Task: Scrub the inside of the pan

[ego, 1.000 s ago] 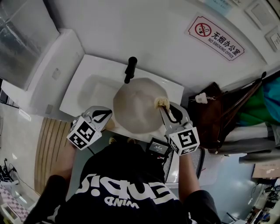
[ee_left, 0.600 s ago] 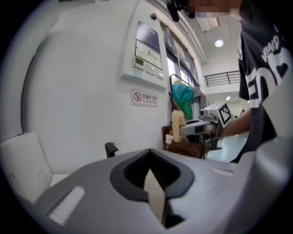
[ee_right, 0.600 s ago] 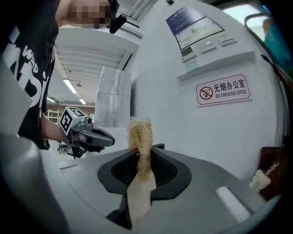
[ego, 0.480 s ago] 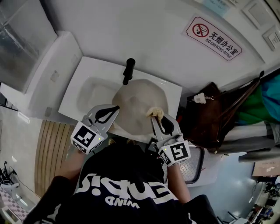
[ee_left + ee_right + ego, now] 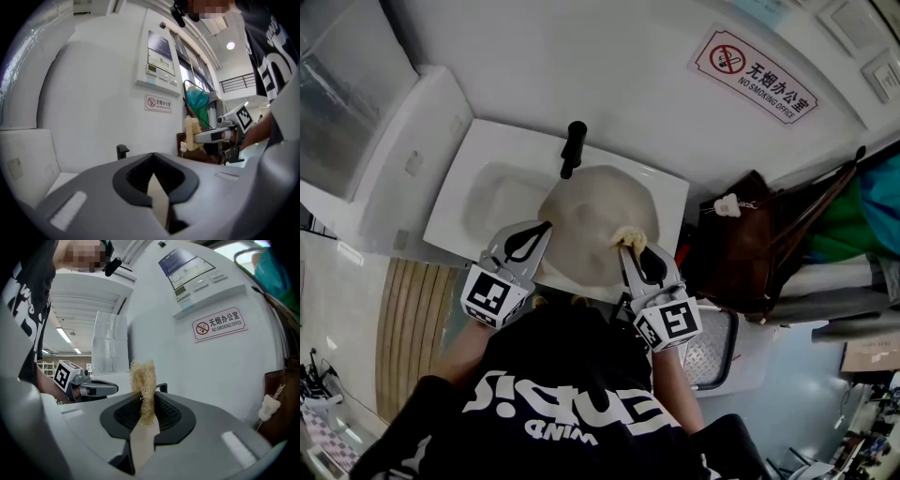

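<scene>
A pale beige round pan lies in the white sink, its black handle pointing at the wall. My right gripper is shut on a tan fibrous scrubber, which hangs over the pan's right inner side. The scrubber stands up between the jaws in the right gripper view. My left gripper is shut, its tip at the pan's left rim. I cannot tell whether it pinches the rim. In the left gripper view the pan is hidden; only its handle and the scrubber show.
A brown bag and green cloth hang right of the sink. A no-smoking sign is on the white wall behind. A perforated metal piece sits near my right arm. A slatted wooden floor strip is at the lower left.
Both grippers drew closer together. The right one carried the scrubber left, from the pan's right rim toward its middle. The left tip moved up to the left rim.
</scene>
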### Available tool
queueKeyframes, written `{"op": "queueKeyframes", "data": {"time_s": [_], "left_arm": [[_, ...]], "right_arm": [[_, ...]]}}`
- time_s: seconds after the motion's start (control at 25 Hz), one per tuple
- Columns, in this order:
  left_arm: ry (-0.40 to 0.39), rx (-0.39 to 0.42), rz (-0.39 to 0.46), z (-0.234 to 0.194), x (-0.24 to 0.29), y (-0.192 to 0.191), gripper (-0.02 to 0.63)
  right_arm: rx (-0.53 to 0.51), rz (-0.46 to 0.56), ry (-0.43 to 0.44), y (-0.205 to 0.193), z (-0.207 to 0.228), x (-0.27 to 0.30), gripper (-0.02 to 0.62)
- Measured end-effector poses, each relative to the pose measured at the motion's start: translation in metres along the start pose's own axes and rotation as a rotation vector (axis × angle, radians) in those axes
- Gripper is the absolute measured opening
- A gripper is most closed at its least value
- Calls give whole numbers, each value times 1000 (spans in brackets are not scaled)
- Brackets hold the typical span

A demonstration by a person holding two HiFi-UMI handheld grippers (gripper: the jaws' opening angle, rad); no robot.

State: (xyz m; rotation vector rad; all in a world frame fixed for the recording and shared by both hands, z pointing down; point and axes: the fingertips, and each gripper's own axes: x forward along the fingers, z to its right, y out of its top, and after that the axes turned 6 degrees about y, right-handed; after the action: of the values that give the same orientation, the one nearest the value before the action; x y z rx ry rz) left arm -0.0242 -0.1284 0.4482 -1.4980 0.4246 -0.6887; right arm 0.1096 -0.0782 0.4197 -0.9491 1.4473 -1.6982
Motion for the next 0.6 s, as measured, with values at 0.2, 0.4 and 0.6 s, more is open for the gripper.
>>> {"op": "queueKeyframes", "data": {"time_s": [0.2, 0.4, 0.6], "left_arm": [[21, -2, 8, -2, 1, 1, -4], [57, 7, 22, -6, 0, 4, -3], [67, 1, 19, -8, -1, 3, -3]], "right_arm": [[-5, -11, 2, -6, -1, 0, 77], [-21, -25, 6, -7, -3, 3, 75], [-21, -31, 22, -8, -5, 7, 75]]}}
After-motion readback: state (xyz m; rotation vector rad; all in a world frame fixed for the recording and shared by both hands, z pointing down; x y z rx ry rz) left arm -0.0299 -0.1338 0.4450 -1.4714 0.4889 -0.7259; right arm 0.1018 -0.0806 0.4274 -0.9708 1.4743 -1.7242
